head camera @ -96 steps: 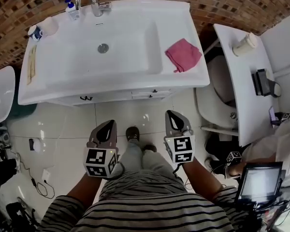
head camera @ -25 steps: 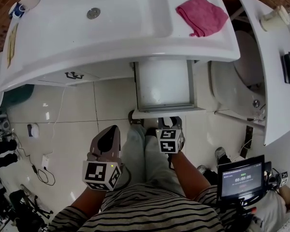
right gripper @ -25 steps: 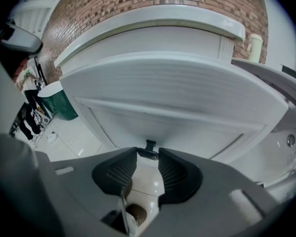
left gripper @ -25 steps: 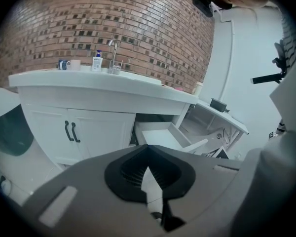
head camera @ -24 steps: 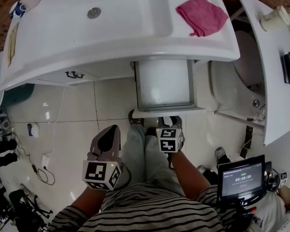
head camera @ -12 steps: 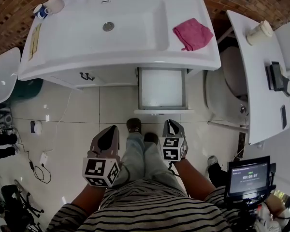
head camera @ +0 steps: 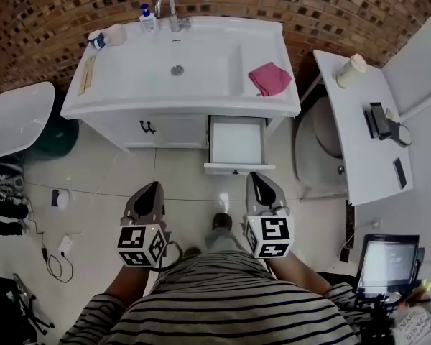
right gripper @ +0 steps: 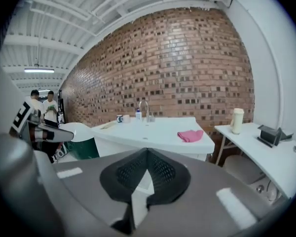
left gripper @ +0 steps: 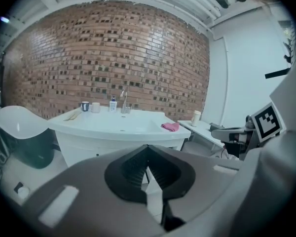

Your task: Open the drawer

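Observation:
In the head view the white vanity [head camera: 108,110] has its right-hand drawer [head camera: 235,143] pulled out over the floor, its inside white and bare. Both grippers hover well short of it, above the tiled floor. My left gripper [head camera: 154,187] is shut and holds nothing. My right gripper [head camera: 253,176] is shut too and empty, a clear gap below the drawer front [head camera: 239,168]. In the left gripper view the left gripper [left gripper: 148,146] points at the vanity with its jaws together. The right gripper [right gripper: 147,150] does the same in its own view.
A pink cloth [head camera: 269,78] lies on the basin's right rim; the faucet [head camera: 169,9], soap bottle [head camera: 148,19] and cup [head camera: 115,33] stand at the back. A toilet [head camera: 317,149] and a white shelf [head camera: 363,128] are right, a white tub [head camera: 14,119] left.
The drawer, shut at first, now stands open. Both grippers have lifted up and back from it, the right one leaving the drawer front, and the view now takes in the whole vanity.

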`<state>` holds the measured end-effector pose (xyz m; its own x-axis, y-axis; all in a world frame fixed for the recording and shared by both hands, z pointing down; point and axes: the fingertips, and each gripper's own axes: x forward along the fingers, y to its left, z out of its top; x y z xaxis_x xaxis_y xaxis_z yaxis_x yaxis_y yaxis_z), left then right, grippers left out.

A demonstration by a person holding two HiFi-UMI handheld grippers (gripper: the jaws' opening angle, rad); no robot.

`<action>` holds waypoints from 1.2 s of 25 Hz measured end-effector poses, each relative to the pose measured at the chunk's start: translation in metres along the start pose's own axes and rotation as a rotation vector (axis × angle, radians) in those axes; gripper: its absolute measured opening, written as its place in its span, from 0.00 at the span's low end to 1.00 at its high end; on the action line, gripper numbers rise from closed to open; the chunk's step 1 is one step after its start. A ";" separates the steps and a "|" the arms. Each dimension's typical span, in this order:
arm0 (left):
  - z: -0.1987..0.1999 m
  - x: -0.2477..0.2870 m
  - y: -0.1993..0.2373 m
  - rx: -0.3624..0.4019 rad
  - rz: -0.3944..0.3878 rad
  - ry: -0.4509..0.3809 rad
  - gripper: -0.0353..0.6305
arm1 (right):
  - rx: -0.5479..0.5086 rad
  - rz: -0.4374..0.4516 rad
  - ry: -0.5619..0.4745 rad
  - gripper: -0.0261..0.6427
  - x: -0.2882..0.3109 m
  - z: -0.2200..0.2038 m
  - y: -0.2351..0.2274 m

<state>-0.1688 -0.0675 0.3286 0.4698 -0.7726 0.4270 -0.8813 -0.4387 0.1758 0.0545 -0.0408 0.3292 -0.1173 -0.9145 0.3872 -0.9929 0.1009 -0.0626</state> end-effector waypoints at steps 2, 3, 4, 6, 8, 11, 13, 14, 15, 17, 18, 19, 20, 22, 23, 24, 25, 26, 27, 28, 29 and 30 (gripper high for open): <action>0.001 -0.023 -0.003 0.004 -0.019 -0.028 0.07 | -0.016 -0.009 -0.048 0.04 -0.026 0.014 0.017; -0.001 -0.035 -0.005 0.006 -0.033 -0.038 0.07 | -0.028 -0.017 -0.066 0.04 -0.038 0.019 0.026; -0.004 -0.047 -0.006 0.010 -0.047 -0.044 0.07 | -0.037 -0.028 -0.081 0.04 -0.050 0.022 0.036; -0.012 -0.072 -0.009 0.019 -0.075 -0.044 0.07 | -0.042 -0.049 -0.102 0.04 -0.075 0.026 0.055; -0.022 -0.098 -0.015 0.028 -0.109 -0.041 0.07 | -0.038 -0.070 -0.116 0.04 -0.101 0.025 0.073; -0.035 -0.132 -0.025 0.042 -0.145 -0.048 0.07 | -0.038 -0.087 -0.127 0.04 -0.137 0.018 0.096; -0.039 -0.147 -0.031 0.038 -0.159 -0.058 0.07 | -0.047 -0.093 -0.132 0.04 -0.156 0.014 0.105; -0.041 -0.154 -0.035 0.037 -0.163 -0.062 0.07 | -0.051 -0.094 -0.134 0.04 -0.164 0.011 0.107; -0.043 -0.159 -0.038 0.038 -0.164 -0.066 0.07 | -0.054 -0.094 -0.134 0.04 -0.171 0.009 0.109; -0.043 -0.165 -0.045 0.044 -0.162 -0.074 0.07 | -0.057 -0.093 -0.138 0.04 -0.180 0.009 0.108; -0.043 -0.167 -0.048 0.042 -0.160 -0.078 0.07 | -0.063 -0.093 -0.140 0.04 -0.184 0.010 0.106; -0.042 -0.169 -0.051 0.035 -0.157 -0.079 0.07 | -0.069 -0.091 -0.140 0.04 -0.187 0.011 0.104; -0.042 -0.170 -0.056 0.028 -0.156 -0.080 0.07 | -0.074 -0.089 -0.138 0.04 -0.189 0.011 0.102; -0.041 -0.171 -0.065 0.026 -0.161 -0.081 0.07 | -0.084 -0.081 -0.135 0.04 -0.193 0.011 0.099; -0.041 -0.171 -0.069 0.032 -0.164 -0.080 0.07 | -0.089 -0.075 -0.134 0.04 -0.193 0.010 0.098; -0.041 -0.170 -0.072 0.038 -0.164 -0.078 0.07 | -0.092 -0.067 -0.131 0.04 -0.193 0.008 0.098; -0.042 -0.170 -0.074 0.042 -0.162 -0.077 0.07 | -0.093 -0.057 -0.128 0.04 -0.192 0.006 0.099; -0.042 -0.171 -0.076 0.042 -0.160 -0.076 0.07 | -0.096 -0.045 -0.125 0.04 -0.191 0.004 0.101; -0.043 -0.171 -0.077 0.041 -0.158 -0.073 0.07 | -0.101 -0.033 -0.122 0.04 -0.190 0.002 0.104; -0.045 -0.171 -0.077 0.038 -0.156 -0.070 0.07 | -0.107 -0.021 -0.119 0.04 -0.189 0.000 0.107; -0.046 -0.171 -0.078 0.034 -0.154 -0.067 0.07 | -0.111 -0.010 -0.115 0.04 -0.188 -0.002 0.110; -0.047 -0.171 -0.078 0.031 -0.154 -0.065 0.07 | -0.114 -0.002 -0.111 0.04 -0.187 -0.004 0.112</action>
<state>-0.1830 0.1204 0.2831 0.6021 -0.7231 0.3386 -0.7973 -0.5670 0.2069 -0.0349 0.1426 0.2536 -0.1188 -0.9518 0.2829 -0.9895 0.1370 0.0455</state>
